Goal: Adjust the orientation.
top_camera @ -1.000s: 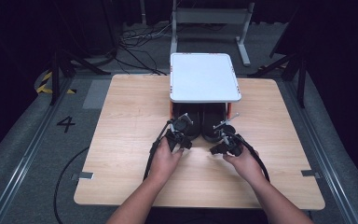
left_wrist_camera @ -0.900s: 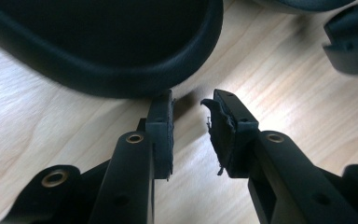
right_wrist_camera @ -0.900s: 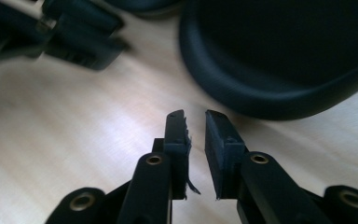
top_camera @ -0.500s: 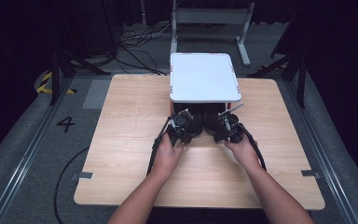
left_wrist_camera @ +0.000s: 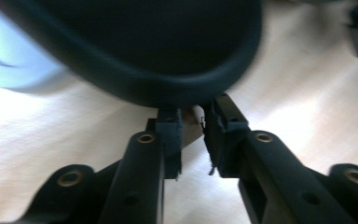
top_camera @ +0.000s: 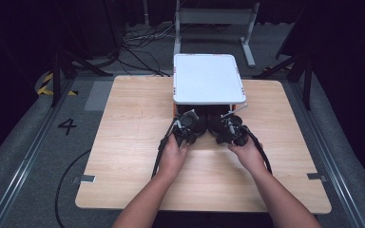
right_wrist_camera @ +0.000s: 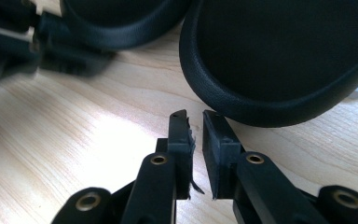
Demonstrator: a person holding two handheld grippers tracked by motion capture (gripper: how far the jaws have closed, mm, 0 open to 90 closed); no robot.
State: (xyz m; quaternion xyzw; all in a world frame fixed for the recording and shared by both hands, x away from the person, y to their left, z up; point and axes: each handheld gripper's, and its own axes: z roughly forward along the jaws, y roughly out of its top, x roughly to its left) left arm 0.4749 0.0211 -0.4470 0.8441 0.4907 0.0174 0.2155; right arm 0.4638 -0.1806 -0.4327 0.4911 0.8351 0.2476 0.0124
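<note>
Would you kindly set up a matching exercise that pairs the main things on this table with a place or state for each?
Things:
1. White tray
2. Two black rounded objects
3. Left tool
4. Wooden table

Places or states:
A. carries everything else
B. sit side by side on the table, just under the tray's near edge
C. raised on short legs at the far middle of the table
D. jaws nearly shut with nothing between them, at the edge of one black object

Pairs: 1-C, 2-B, 3-D, 4-A
</note>
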